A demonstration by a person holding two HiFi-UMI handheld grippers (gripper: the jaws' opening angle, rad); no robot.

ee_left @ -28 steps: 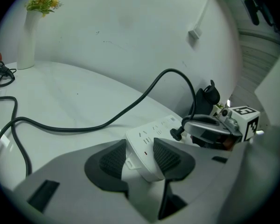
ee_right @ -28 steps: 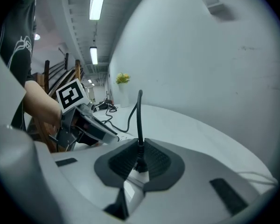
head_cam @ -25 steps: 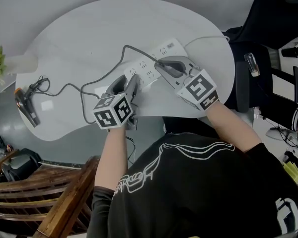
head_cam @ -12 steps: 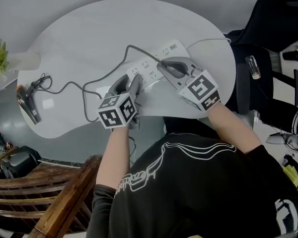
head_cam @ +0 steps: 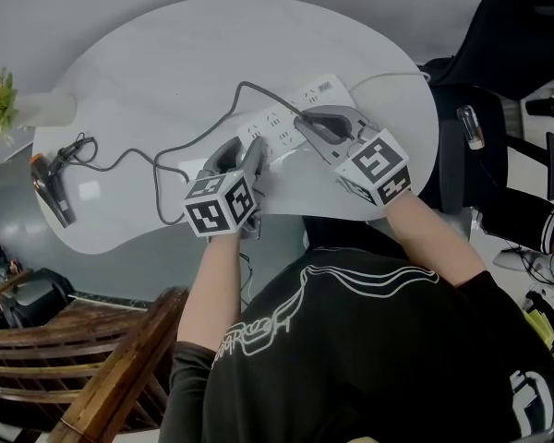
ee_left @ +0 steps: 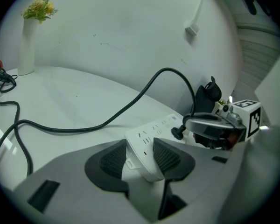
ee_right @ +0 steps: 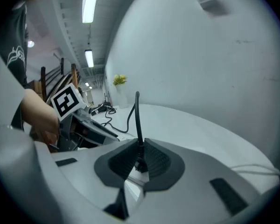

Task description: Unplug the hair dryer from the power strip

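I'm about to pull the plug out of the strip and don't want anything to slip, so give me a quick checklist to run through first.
1. The left gripper clamps the strip end: ok.
2. The right gripper is shut on the plug: ok.
3. The cord lies slack across the table: ok.
4. Nothing blocks the space above the plug: ok.
5. The dryer is switched off: cannot tell.

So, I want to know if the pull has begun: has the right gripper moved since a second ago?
No. The right gripper is still at the same socket of the power strip, shut on the plug.
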